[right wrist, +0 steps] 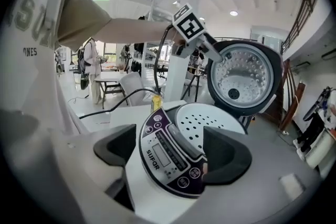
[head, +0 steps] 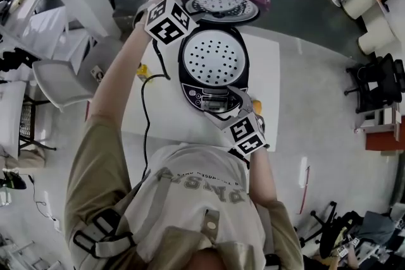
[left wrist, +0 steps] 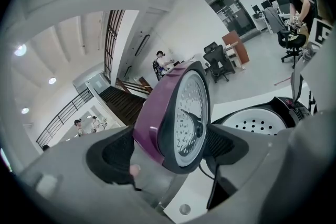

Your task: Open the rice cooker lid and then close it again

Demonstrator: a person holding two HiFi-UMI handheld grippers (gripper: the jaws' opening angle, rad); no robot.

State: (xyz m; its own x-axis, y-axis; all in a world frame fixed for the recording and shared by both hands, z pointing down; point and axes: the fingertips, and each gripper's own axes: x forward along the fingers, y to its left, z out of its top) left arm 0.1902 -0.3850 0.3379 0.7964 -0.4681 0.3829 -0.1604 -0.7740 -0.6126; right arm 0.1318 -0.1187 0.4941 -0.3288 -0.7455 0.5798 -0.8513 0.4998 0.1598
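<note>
At upper centre of the head view, we see the lid (head: 224,2) raised open, its rim clamped in the left tool (left wrist: 167,147). The right tool (right wrist: 170,153) grips the front of the rice cooker (head: 212,66) on the table (head: 266,73). We judge the opening done and the closing left.

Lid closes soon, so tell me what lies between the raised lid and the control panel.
Head view: between lid and control panel lies the white perforated tray.

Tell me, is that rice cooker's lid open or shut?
Open. The purple lid stands raised behind the rice cooker, its underside and the perforated tray exposed; the left hand-held gripper clasps its rim.
</note>
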